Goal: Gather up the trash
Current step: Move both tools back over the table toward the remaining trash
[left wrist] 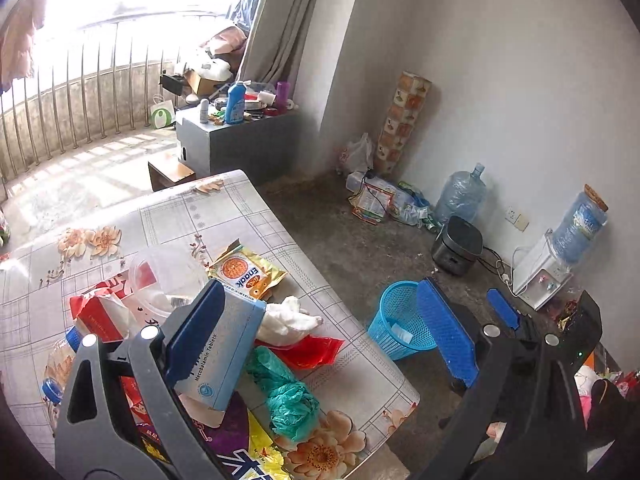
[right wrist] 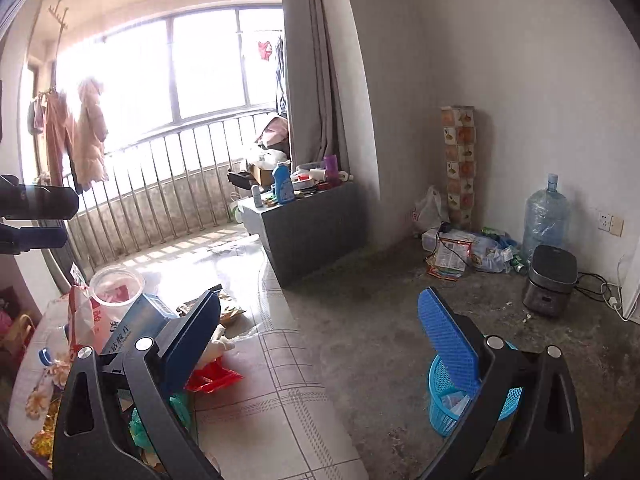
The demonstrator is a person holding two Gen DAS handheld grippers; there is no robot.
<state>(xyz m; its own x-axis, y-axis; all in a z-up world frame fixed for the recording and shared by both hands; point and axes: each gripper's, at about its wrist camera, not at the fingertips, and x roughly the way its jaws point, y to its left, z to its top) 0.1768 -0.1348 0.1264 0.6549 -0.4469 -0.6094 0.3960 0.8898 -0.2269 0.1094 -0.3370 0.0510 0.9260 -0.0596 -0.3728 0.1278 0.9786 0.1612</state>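
Both claws spread wide and empty above a littered table [left wrist: 372,344] and a blue basket [left wrist: 394,320].

The left gripper [left wrist: 320,332] and right gripper [right wrist: 320,344] grasp nothing. The basket stands on the floor beside the table, holding a pale scrap. A clear tub [left wrist: 160,276], tablet box [left wrist: 228,344], snack packet [left wrist: 246,274], tissue [left wrist: 288,320] and green bag [left wrist: 288,396] lie on the tabletop.

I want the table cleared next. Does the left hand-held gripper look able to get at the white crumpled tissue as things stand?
Probably yes. The left hand-held gripper is open and empty, and the white crumpled tissue lies uncovered on the table, beside the blue medicine box.
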